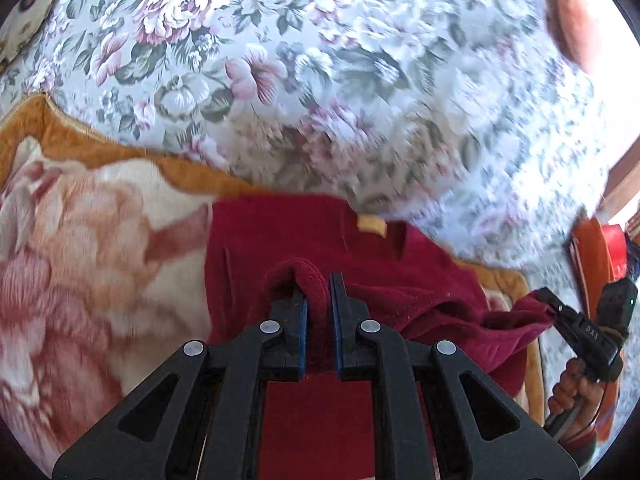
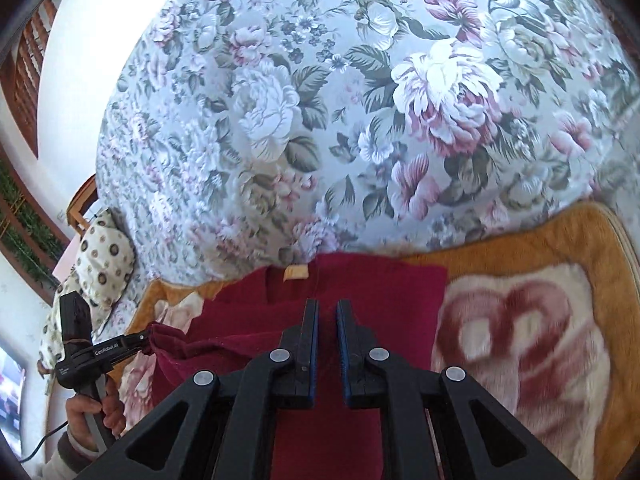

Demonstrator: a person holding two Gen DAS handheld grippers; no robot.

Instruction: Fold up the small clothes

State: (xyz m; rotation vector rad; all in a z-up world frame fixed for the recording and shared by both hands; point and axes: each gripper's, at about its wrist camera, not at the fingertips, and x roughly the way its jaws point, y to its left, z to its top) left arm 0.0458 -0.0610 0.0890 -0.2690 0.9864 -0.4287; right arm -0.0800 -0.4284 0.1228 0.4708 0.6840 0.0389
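Black linkage arms fill the bottom of both wrist views, and between them runs the dark red garment (image 1: 320, 240). From left to right: the left gripper (image 1: 318, 300) has its jaws closed tight on a rolled hem of the red cloth, which bulges up between the blue pads. The right gripper (image 2: 327, 320) also has its jaws nearly together; the left wrist view shows its tips pinching the other corner of the same hem, so both hands carry one edge stretched between them.

Landmark: the tan label (image 1: 372, 225) at the garment's neckline. Everything red lies on the near side of that label, on the fleece blanket (image 1: 80, 240), whose orange border meets the floral bedsheet (image 1: 320, 60) just beyond it. The lifted hem hangs near the grippers, well short of the label.

Judging by this, a first fold is under way: bottom edge raised, apparently bound for the neckline, not yet laid down. Later folds and smoothing remain.

Garment's long axis runs from the grippers away to the label, neck end pointing toward the bedsheet.
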